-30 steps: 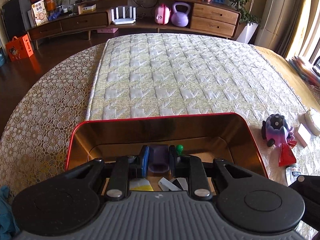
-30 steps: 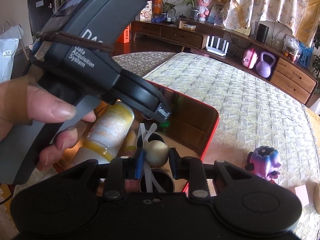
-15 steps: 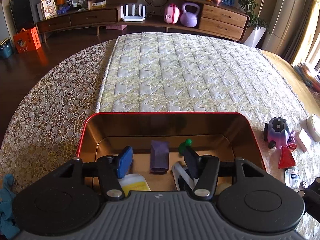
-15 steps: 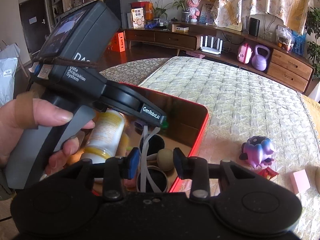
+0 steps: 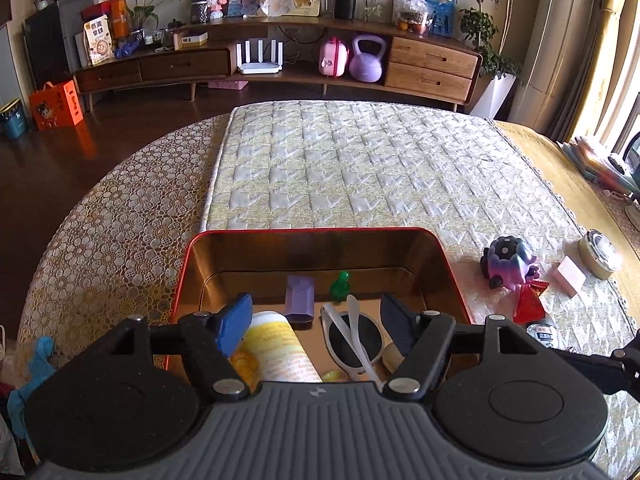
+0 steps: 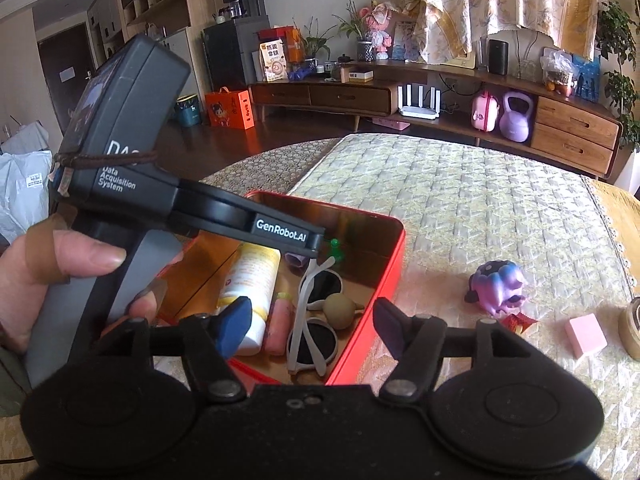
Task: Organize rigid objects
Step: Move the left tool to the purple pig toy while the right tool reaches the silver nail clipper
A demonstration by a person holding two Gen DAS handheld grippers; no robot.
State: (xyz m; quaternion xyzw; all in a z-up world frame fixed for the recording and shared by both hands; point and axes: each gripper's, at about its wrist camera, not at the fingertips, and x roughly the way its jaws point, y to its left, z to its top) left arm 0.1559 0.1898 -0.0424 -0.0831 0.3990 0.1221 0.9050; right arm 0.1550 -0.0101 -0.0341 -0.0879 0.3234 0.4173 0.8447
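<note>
Hovering over the near end of the red tin, the right gripper has its fingers spread wide and holds nothing; the left gripper is likewise spread and empty above the same tin. Inside lie a white bottle, a pink tube, white sunglasses, a brown ball, a purple piece and a green figure. With both tools crowding one box, they could knock together, or a finger could snag the sunglasses' arms and drag them out. Farther right on the quilted cloth, the purple toy, red wrapper and pink block wait; the rounded toy may slip from a pinch.
</note>
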